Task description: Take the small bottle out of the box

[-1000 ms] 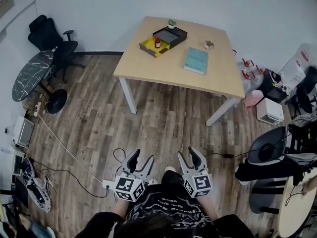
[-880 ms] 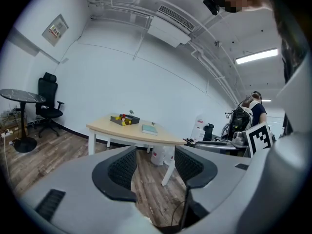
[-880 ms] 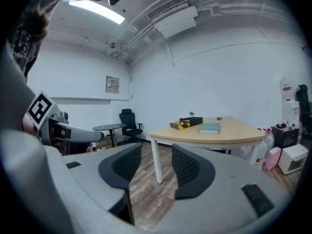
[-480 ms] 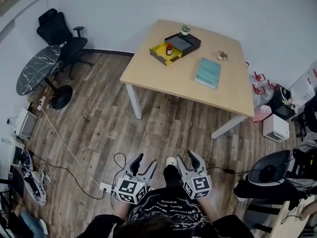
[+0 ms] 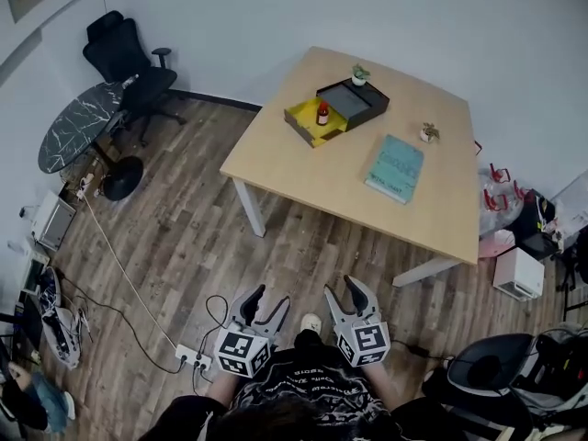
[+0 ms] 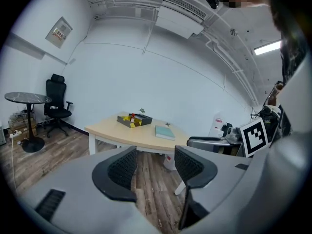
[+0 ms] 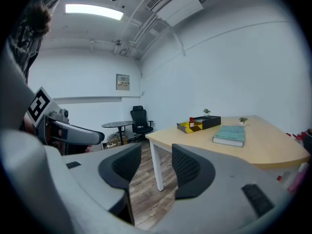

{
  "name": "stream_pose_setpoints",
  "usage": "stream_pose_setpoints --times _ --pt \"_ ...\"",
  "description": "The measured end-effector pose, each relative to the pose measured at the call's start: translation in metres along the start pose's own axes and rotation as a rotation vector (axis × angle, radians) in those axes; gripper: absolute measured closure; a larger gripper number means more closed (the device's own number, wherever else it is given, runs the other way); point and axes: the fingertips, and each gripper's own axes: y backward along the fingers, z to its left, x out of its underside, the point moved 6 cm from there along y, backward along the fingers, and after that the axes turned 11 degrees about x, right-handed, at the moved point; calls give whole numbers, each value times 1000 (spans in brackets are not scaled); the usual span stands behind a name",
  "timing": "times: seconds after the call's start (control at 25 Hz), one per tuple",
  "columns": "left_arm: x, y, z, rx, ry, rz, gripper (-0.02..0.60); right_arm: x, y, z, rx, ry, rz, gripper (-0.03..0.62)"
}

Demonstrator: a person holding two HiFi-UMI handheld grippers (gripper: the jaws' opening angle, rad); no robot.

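While one small bottle (image 5: 323,115), red at the top, stood upright in the yellow compartment of the single box (image 5: 354,104) near the far-left corner of the tabletop (image 5: 303,168), a person held two grippers low over the wooden floor (image 5: 175,237), well apart from the table. One teal book (image 5: 396,168) lay toward the tabletop's right edge. Two small potted plants were out: one plant (image 5: 359,74) just behind the box at the far edge, the other plant (image 5: 428,133) nearer the far-right corner. The left gripper (image 5: 266,299) had its jaws partly apart, clamped on nothing, with only floorboards showing between them. The right gripper (image 5: 342,289) had its jaws likewise parted and touching nothing. One black office chair (image 5: 129,58) and one round marble-topped table (image 5: 78,127) stood by the left wall.
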Motion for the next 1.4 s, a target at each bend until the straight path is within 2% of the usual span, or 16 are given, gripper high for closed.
stream_pose_setpoints --times 0.44,0.56,0.92,1.08,1.4 --pt "-16 -81 4 -71 19 -3 333 -8 -50 -72 -60 5 20 385" --pt "-17 -97 4 -71 22 2 333 -11 -57 -85 -63 -2 15 387" --pt "-20 -119 17 -75 54 9 331 -10 -76 -95 -63 -25 17 385" --pt "-20 -129 25 -57 52 25 333 -13 -84 -96 -77 -40 10 387" --pt "-33 -173 51 30 10 51 333 -16 -119 -106 -50 -54 43 387"
